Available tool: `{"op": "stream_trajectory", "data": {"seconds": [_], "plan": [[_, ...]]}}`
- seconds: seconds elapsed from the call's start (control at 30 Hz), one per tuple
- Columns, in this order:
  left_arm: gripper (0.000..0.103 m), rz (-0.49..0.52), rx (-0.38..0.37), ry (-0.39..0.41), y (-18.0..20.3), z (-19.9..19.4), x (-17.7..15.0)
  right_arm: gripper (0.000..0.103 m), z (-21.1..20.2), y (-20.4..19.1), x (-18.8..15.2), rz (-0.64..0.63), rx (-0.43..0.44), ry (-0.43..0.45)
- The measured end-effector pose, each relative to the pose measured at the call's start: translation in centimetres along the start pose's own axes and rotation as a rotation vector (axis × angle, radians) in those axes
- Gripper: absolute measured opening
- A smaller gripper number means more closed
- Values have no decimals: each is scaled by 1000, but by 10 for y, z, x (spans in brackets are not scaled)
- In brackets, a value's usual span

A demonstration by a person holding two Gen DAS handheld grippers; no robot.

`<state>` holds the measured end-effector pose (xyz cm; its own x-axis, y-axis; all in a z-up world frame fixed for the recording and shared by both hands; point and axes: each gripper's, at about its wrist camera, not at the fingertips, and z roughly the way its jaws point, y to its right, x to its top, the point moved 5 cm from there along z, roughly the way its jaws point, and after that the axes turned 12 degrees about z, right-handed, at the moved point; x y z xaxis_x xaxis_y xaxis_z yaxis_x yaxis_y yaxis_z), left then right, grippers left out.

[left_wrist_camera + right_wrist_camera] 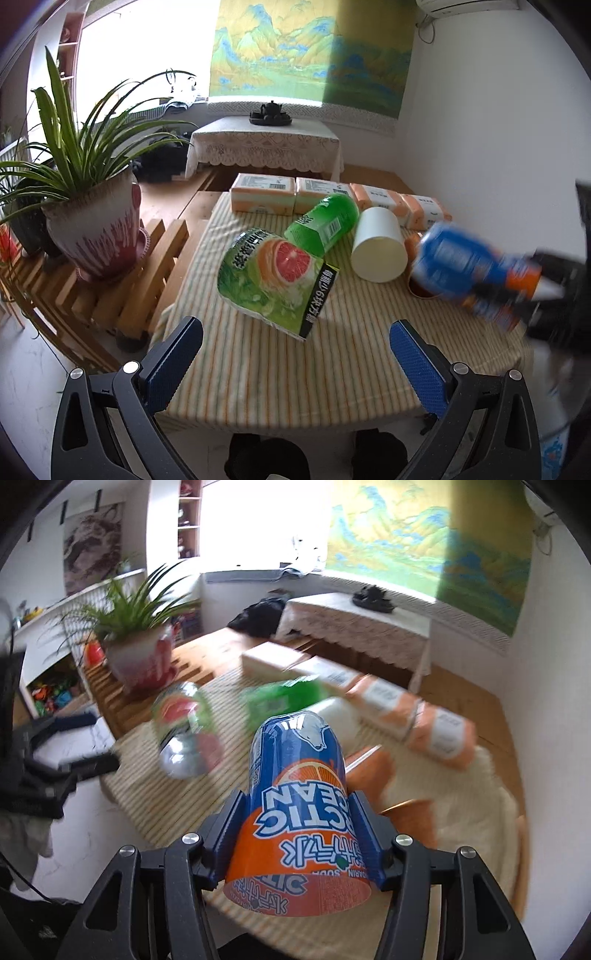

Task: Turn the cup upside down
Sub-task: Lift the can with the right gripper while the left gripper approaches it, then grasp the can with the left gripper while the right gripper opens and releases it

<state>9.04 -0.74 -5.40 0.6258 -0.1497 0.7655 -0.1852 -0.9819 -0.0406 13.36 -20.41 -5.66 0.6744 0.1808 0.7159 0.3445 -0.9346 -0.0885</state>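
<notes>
Your right gripper [297,834] has its jaws clamped on the blue-and-orange cup [295,812], which fills the lower centre of the right wrist view with its printing inverted and its open mouth toward the camera; in the left wrist view the same cup [476,273] is a blurred shape at the right edge, raised off the striped tabletop [280,369]. Your left gripper [295,365] sits at the bottom of its frame with jaws spread wide and nothing between them, over a bare stretch of cloth near the front edge. Mid-frame, the grapefruit-print cup [273,277] lies on its side touching the green cup [325,225], and the white cup [380,249] lies just right of those. An orange cup [419,266] sits partly hidden behind the held one; whether they touch is hard to tell through the blur. A row of tissue packs [332,194] lines the far edge. The potted plant [96,206] stands on the slatted bench at left.
</notes>
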Motion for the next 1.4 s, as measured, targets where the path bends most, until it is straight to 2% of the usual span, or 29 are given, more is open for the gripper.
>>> {"op": "stream_trajectory", "data": {"seconds": [0.2, 0.43, 0.47, 0.53, 0.6, 0.77, 0.9, 1.07, 1.27, 1.33, 1.4], "plan": [[103, -19, -50, -37, 19, 11, 14, 54, 35, -18, -30, 39, 23, -11], [103, -108, -77, -123, 33, 49, 22, 59, 45, -26, -53, 27, 5, 2], [103, -119, -89, -146, 37, 56, 20, 60, 40, -24, -56, 37, 16, 4], [103, -137, -120, -189, 46, 69, 17, 73, 29, -19, -56, 68, 41, 31], [103, -142, -138, -207, 56, 76, 18, 78, 13, -13, -57, 84, 63, 63], [103, -133, -179, -260, 86, 95, 22, 78, -31, 15, -74, 141, 73, 106], [102, -180, -207, -323, 105, 117, 20, 78, -63, 43, -87, 199, 43, 147], [102, -221, -205, -331, 120, 132, 22, 78, -77, 62, -99, 228, 22, 153], [101, -261, -207, -346, 130, 145, 22, 78, -73, 77, -108, 256, 20, 142], [99, -267, -202, -345, 130, 147, 22, 78, -71, 80, -112, 266, 19, 135], [87, -265, -200, -350, 130, 150, 22, 78, -69, 85, -114, 282, 16, 135]]}}
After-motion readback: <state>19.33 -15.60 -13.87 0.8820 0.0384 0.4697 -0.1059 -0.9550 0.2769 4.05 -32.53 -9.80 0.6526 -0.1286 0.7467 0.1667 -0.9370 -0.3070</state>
